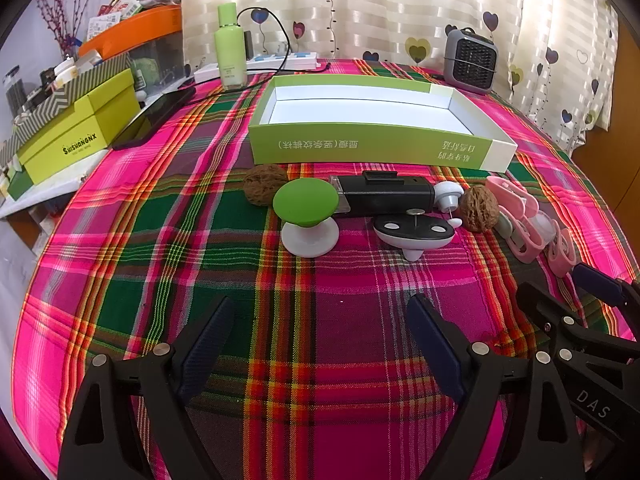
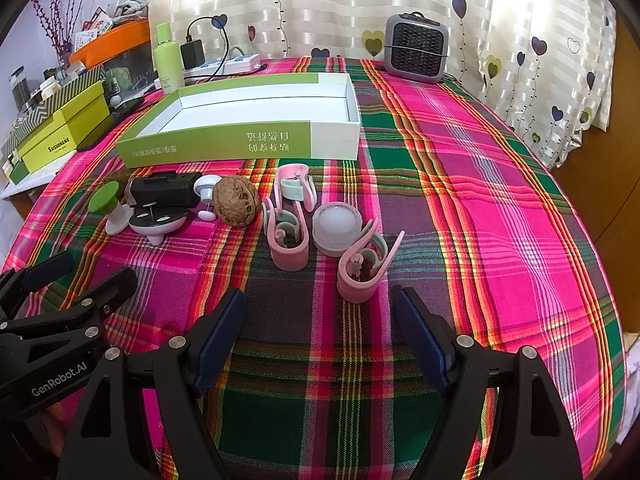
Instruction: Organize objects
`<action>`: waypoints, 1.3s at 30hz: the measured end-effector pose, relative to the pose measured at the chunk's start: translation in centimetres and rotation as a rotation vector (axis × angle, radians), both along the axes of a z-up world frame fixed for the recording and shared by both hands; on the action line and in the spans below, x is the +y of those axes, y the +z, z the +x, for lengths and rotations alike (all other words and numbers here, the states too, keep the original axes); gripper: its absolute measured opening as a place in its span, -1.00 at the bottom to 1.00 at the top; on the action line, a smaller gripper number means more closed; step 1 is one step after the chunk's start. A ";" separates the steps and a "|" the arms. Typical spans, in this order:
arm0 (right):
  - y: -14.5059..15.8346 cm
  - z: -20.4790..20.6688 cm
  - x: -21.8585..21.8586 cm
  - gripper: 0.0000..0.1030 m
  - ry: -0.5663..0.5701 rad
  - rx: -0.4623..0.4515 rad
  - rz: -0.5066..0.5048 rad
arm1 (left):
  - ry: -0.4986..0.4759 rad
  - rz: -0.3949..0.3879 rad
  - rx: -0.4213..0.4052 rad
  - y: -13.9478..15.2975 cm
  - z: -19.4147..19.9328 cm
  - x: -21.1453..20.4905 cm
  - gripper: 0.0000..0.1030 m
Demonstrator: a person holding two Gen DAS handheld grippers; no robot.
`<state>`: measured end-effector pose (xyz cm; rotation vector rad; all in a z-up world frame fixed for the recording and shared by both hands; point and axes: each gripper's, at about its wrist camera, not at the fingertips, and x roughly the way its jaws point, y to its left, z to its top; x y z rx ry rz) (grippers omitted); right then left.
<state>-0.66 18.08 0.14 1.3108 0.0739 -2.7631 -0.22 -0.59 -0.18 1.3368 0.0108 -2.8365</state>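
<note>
While both hand-held grippers (image 1: pixel 320 344) (image 2: pixel 320 336) gape unladen, a walnut (image 2: pixel 116 178) hides behind the black device (image 2: pixel 166 192).

Plenty of bare plaid worktop (image 1: pixel 320 340) right ahead of both sets of jaws, wide apart, nothing between them. At 12 o'clock, a crowded row: walnut (image 1: pixel 264 189), green knob (image 1: pixel 305 202), black device (image 1: pixel 386 196), second walnut (image 2: pixel 236 205), pink clips (image 2: pixel 286 236) and a round white cap (image 2: pixel 338 226), most of them touching or just beside each other. Behind that, green box (image 1: pixel 360 148), open-topped, reachable from above. Wide free lane at 1 to 3 o'clock on the right side. Heater (image 2: pixel 416 48) and bottle (image 1: pixel 230 46) far back.
</note>
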 end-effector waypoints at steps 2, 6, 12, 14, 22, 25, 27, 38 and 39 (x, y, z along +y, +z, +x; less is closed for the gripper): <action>0.0 0.0 0.0 0.51 0.000 0.000 0.000 | 0.000 -0.001 0.000 0.0 0.0 0.0 0.72; 0.0 -0.1 0.0 0.52 -0.001 0.000 -0.001 | -0.001 -0.003 0.000 0.0 0.0 0.0 0.74; -0.1 -0.1 -0.1 0.53 -0.001 -0.001 0.000 | 0.000 -0.003 -0.001 0.0 0.0 0.1 0.74; -0.1 -0.2 -0.1 0.53 -0.001 -0.001 0.000 | 0.000 -0.004 -0.001 0.0 0.0 0.1 0.74; -0.1 -0.2 -0.1 0.53 -0.001 -0.001 0.000 | 0.000 -0.003 -0.001 0.0 0.0 0.1 0.74; -0.1 -0.2 -0.1 0.53 -0.001 -0.001 0.000 | 0.001 -0.004 -0.001 0.1 -0.1 0.5 0.74; -0.2 -0.2 -0.1 0.53 -0.001 -0.001 0.000 | 0.001 -0.004 -0.002 0.1 -0.1 0.5 0.74; -0.1 -0.2 -0.1 0.53 -0.001 -0.001 0.000 | 0.001 -0.004 -0.002 0.1 -0.1 0.5 0.74; -0.1 -0.2 -0.1 0.53 -0.001 -0.001 0.000 | 0.001 -0.004 -0.002 0.1 -0.1 0.5 0.74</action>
